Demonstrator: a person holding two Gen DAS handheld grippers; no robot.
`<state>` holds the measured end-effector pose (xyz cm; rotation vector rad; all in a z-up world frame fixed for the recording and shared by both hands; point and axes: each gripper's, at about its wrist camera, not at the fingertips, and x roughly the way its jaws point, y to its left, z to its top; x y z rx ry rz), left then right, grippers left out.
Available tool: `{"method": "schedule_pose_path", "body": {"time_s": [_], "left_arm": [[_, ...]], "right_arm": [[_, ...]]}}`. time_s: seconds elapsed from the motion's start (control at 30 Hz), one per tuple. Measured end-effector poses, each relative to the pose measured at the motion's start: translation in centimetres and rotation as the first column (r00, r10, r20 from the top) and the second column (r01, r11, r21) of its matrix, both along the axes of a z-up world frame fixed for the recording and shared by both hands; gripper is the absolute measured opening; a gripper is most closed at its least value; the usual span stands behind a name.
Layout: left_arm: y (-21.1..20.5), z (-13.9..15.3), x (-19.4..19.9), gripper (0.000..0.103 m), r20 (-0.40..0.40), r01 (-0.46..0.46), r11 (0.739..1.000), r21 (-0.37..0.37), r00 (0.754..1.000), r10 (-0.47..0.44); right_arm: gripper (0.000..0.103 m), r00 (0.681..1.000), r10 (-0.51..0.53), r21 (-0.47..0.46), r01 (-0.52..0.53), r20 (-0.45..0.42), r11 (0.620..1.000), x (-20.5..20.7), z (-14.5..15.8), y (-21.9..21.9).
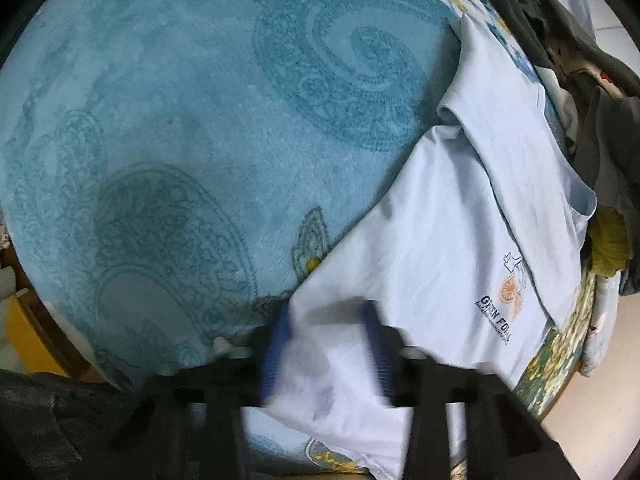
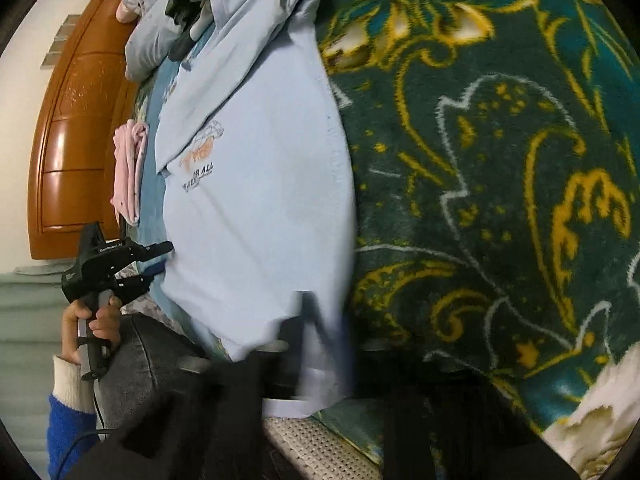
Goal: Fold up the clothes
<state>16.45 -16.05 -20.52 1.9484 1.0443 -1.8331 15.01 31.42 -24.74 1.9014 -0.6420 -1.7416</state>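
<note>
I saw the pale blue shirt lying on the teal blanket by the clothes pile. My left gripper pinched its hem corner. My right gripper was blurred; grip on the hem unclear.

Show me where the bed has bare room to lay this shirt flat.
The wide teal blanket left of the light blue shirt lies bare. Crowded: the dark clothes pile beyond the shirt, and the pink garment beside it.
</note>
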Motion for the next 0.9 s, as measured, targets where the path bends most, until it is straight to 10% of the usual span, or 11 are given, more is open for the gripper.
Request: {"method": "schedule_pose_path", "body": {"time_s": [0.2, 0.37, 0.67, 0.9], "left_arm": [[-0.8, 1.8, 0.7, 0.007, -0.183, -0.060, 0.993, 0.100, 0.980, 0.078], [-2.2, 7.4, 2.0, 0.007, -0.606, -0.086, 0.986, 0.146, 0.779, 0.158], [-2.6, 5.0, -0.3, 0.013, -0.491, -0.173, 0.978, 0.117, 0.846, 0.209], [-3.9, 5.2, 0.5, 0.060, -0.512, -0.169, 0.980, 0.108, 0.835, 0.200]], "right_arm": [[0.002, 0.997, -0.024, -0.151, 0.013, -0.069, 0.988, -2.6, 3.7, -0.5], [0.002, 0.969, -0.169, -0.265, 0.118, -0.182, 0.957, -7.3, 7.7, 0.4], [0.005, 0.953, -0.160, -0.098, 0.139, -0.258, 0.985, -11.5, 7.6, -2.3], [0.005, 0.935, -0.212, -0.046, 0.207, -0.284, 0.977, -15.0, 7.9, -0.5]]}}
